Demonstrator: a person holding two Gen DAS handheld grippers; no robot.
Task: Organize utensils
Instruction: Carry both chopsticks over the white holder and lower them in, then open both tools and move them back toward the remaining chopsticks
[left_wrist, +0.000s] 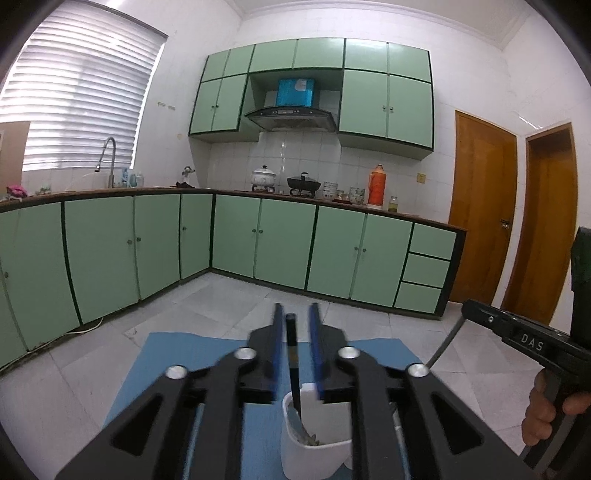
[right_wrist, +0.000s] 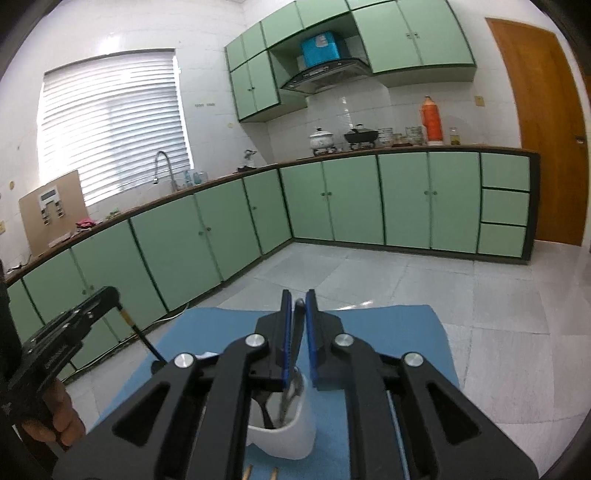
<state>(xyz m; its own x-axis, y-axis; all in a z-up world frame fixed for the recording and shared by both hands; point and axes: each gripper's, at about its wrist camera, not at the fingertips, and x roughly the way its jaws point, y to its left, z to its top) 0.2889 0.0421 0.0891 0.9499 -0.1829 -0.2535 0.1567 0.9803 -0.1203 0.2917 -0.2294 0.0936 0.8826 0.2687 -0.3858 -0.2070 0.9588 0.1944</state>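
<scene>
A white cup (left_wrist: 314, 454) stands on a blue mat (left_wrist: 207, 354). My left gripper (left_wrist: 295, 325) has its blue pads a little apart, with a dark-handled utensil (left_wrist: 293, 369) upright between them, its lower end in the cup. In the right wrist view another white cup (right_wrist: 288, 439) stands on the same mat (right_wrist: 388, 332). My right gripper (right_wrist: 298, 306) is closed on a grey metal utensil (right_wrist: 295, 354) that reaches down into that cup, beside a black utensil (right_wrist: 264, 406). The left gripper's body (right_wrist: 66, 339) shows at left there, its utensil (right_wrist: 142, 338) hanging below.
Green kitchen cabinets (left_wrist: 280, 240) with a worktop run along the far walls, with a sink tap (left_wrist: 109, 158), pots and an orange flask (left_wrist: 376, 184). Wooden doors (left_wrist: 480, 206) are at right. Pale floor tiles (right_wrist: 498, 295) surround the mat. Two wooden stick ends (right_wrist: 258, 472) lie near the cup.
</scene>
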